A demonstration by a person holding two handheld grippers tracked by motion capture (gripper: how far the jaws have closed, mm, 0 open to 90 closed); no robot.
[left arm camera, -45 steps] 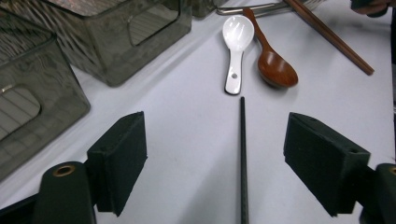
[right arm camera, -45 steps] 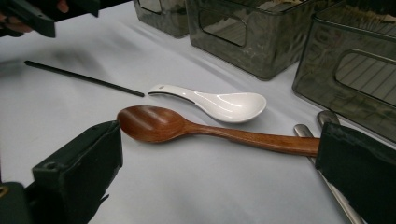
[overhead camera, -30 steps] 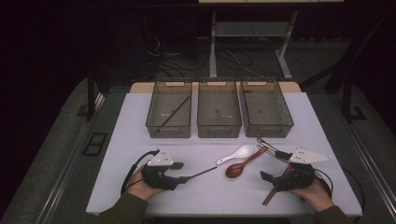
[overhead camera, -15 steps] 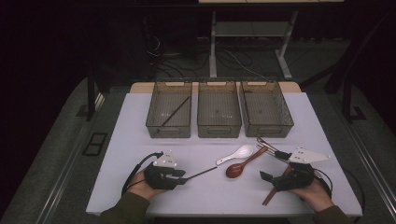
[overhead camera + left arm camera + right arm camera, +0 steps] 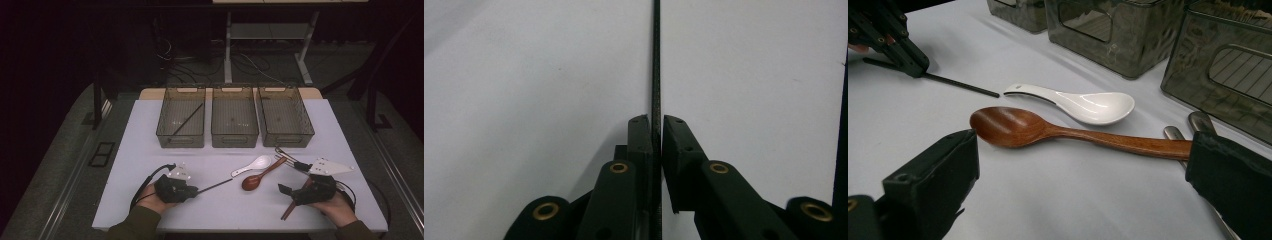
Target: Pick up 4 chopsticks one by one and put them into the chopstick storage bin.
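Observation:
A thin black chopstick (image 5: 215,186) (image 5: 656,60) lies on the white table (image 5: 150,150). My left gripper (image 5: 192,191) (image 5: 657,125) has just been closing, and its pads now pinch the chopstick's near end. My right gripper (image 5: 292,186) (image 5: 1083,155) rests at the front right with its jaws wide open and nothing gripped. Just ahead of it lie a brown wooden spoon (image 5: 260,176) (image 5: 1013,127) and a white ceramic spoon (image 5: 252,165) (image 5: 1088,105). The right gripper view also shows the left gripper (image 5: 913,65) on the chopstick (image 5: 963,86).
Three clear bins stand in a row at the back: left bin (image 5: 180,145) with a black chopstick (image 5: 187,120) inside, middle bin (image 5: 235,145), right bin (image 5: 287,142). Metal utensils (image 5: 287,157) lie by the right gripper, brown chopsticks (image 5: 289,212) under it.
The left gripper's jaws have drawn together around the black chopstick. The hand itself has barely shifted. The right hand and the spoons are as before.

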